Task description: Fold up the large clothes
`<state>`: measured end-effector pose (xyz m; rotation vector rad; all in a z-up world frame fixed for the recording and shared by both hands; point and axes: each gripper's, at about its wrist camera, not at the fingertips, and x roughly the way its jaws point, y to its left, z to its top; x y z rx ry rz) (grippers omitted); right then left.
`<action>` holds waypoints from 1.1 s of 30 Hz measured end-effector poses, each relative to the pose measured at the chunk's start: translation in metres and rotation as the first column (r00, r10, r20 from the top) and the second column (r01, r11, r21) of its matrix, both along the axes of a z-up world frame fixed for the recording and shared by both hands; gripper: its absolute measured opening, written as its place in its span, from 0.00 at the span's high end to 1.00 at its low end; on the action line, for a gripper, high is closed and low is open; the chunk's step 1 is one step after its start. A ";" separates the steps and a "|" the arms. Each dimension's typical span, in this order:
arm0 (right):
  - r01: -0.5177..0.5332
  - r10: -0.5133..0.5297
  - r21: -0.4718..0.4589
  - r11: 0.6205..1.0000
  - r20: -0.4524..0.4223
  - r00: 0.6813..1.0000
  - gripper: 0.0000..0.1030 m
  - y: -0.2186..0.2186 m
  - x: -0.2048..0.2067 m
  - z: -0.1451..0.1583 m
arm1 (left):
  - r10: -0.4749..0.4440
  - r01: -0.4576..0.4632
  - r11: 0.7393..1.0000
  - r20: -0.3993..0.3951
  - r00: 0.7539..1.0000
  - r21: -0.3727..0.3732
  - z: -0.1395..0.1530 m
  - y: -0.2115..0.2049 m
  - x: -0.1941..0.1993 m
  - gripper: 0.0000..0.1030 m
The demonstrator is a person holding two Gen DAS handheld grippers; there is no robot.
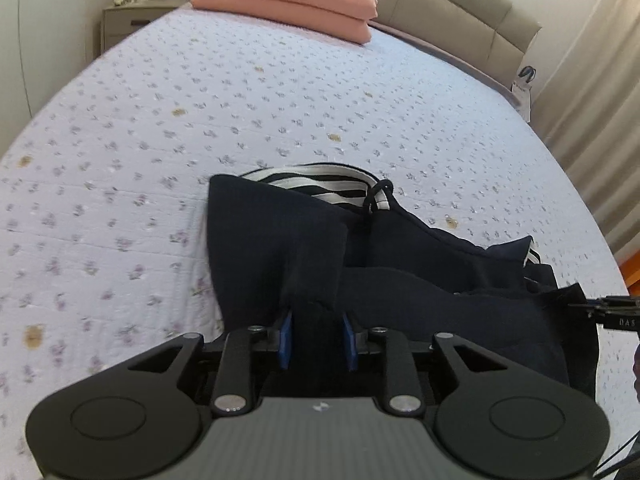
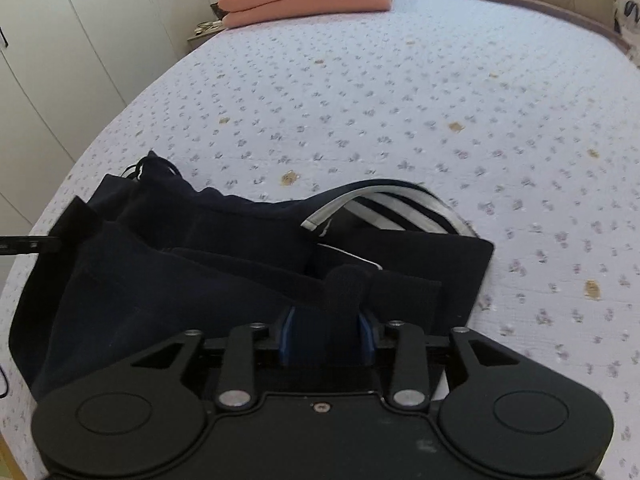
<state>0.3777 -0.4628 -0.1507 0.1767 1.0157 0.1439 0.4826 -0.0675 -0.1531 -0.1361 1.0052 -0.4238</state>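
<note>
Gripping the navy garment (image 1: pixel 272 240) with our left gripper (image 1: pixel 316 334) and right gripper (image 2: pixel 327 330), both clamped on bunched fabric, above the floral bedspread (image 1: pixel 160 120).

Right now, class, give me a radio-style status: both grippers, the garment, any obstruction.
Left gripper shut on dark garment. Right gripper shut on same garment. Garment bunched on bedspread. Folded pink blanket far off, nothing obstructing.
</note>
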 end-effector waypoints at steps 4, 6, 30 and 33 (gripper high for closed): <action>-0.001 0.001 -0.001 1.000 -0.026 1.000 0.53 0.001 0.001 -0.009 | 0.024 -0.024 1.000 -0.012 1.000 0.010 -0.013 -0.005 0.008 0.73; -0.001 0.001 -0.027 1.000 -0.012 1.000 0.57 0.004 -0.001 -0.010 | 0.031 -0.031 0.999 -0.007 0.999 0.014 -0.014 -0.006 0.008 0.73; 0.178 -0.156 -0.278 0.944 0.099 0.983 0.92 -0.011 0.096 -0.031 | 0.161 -0.175 0.978 0.125 0.979 0.110 -0.044 -0.030 0.113 0.86; 0.170 -0.160 -0.323 0.931 0.058 0.985 0.78 -0.005 0.094 -0.039 | 0.172 -0.197 0.969 0.167 0.971 0.148 -0.052 -0.036 0.104 0.76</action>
